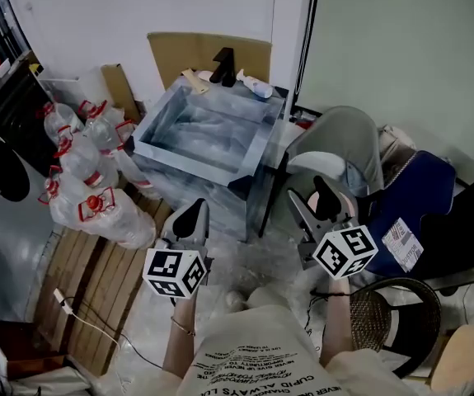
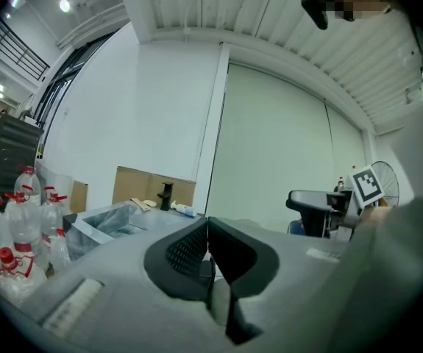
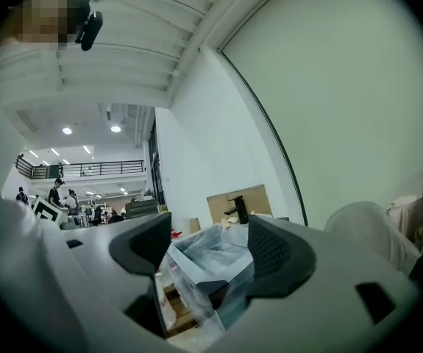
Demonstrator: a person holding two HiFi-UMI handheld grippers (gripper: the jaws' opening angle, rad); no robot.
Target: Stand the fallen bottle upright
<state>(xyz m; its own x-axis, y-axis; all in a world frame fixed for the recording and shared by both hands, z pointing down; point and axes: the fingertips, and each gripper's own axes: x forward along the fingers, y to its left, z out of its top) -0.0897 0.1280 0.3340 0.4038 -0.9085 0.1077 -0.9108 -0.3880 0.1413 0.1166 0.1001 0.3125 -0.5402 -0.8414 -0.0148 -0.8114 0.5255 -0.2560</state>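
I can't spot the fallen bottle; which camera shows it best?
Head view: the bottle lies whole beside the black tap. Left gripper view shows it tiny; right gripper view, not clearly.

The person's shirt (image 1: 249,361) has lines of dark print, and I see them upside down. One line seems to say "CUPID ALWAYS LO". The other lines are too small to read. So is the print on the white label (image 1: 402,244) on the blue fabric (image 1: 414,195).
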